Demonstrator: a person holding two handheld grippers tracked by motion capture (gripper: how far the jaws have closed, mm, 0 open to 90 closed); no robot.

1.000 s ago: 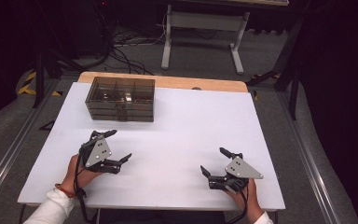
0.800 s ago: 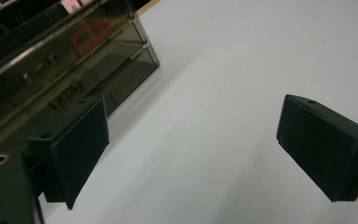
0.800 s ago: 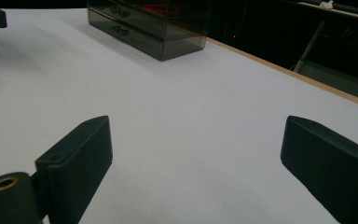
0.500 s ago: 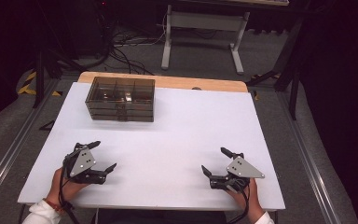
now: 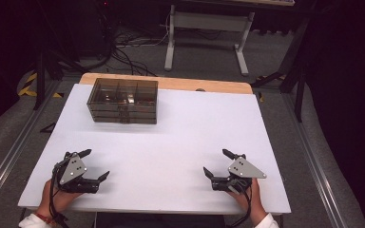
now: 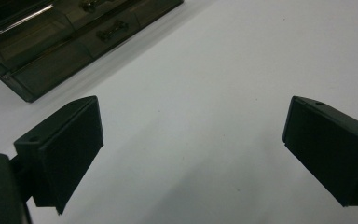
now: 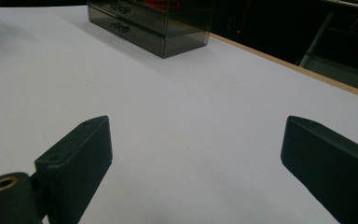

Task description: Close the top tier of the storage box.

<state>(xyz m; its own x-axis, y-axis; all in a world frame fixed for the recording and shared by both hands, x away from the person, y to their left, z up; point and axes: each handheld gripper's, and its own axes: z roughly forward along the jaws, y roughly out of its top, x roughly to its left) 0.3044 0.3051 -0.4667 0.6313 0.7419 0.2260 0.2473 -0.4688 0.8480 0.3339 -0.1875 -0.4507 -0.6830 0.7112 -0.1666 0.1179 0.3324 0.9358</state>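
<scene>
The dark, smoky translucent plastic drawer box (image 5: 124, 100) sat toward the far left of the white tabletop (image 5: 190, 137), just short of the bare wooden strip along the far edge. Its long axis ran left to right across the tabletop, parallel to that far edge, and its drawer fronts with their small pull handles faced you. From above, you could see dividers splitting its top into compartments.

You held your left gripper (image 5: 95, 165) near the front left corner of the tabletop, its fingers (image 6: 65, 149) spread wide with nothing between them but white surface. The box lay well apart from those fingers, ahead and slightly to the right; in the left gripper view its lower drawers showed at the top left corner.

Your right gripper (image 5: 217, 163) rested near the front right corner, its fingers (image 7: 81, 161) likewise spread wide and holding nothing. The box lay well apart from them too, far ahead and off to the left across the tabletop.
</scene>
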